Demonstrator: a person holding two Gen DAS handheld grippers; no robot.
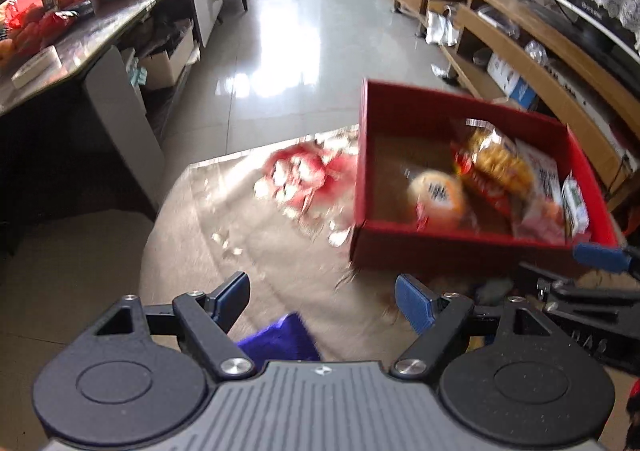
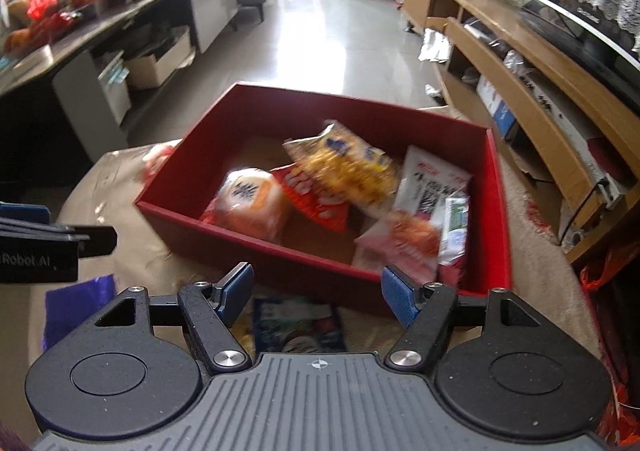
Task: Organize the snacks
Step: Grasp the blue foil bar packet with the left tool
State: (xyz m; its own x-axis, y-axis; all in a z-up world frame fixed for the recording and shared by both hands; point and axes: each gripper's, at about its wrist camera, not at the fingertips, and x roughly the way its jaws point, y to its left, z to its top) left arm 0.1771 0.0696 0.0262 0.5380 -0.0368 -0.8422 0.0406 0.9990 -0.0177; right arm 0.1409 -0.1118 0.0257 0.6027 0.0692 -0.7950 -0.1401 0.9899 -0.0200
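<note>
A red box [image 2: 312,263] sits on a beige-covered surface [image 1: 248,251] in a living room, holding the snacks gathered so far. In the right wrist view, a round orange-and-white packet [image 2: 250,201] lies near the box's front wall, beside a red-and-white bag [image 2: 316,199]. A yellow snack bag [image 2: 348,167] rests partly over that red bag, and a white packet with dark lettering [image 2: 430,187] lies toward the box's right side. A pink-and-orange packet [image 2: 404,241] and a green-and-white pack [image 2: 456,219] fill the near right corner.

The right claw [image 2: 318,291] hovers just in front of the box with its blue pads [image 2: 400,297] apart and nothing between them. Below it, outside the box, a dark blue packet [image 2: 300,325] lies on the surface. A purple wrapper [image 2: 80,303] lies to the left, under the left claw's black body at the frame edge.

In the left wrist view, the left claw [image 1: 320,299] also stands parted and empty, over the surface to the left of the box. A red-and-white bag of wrapped sweets [image 1: 304,175], blurred, lies on the surface just beside the box's left wall. The frames are motion-blurred, so package lettering cannot be read.
</note>
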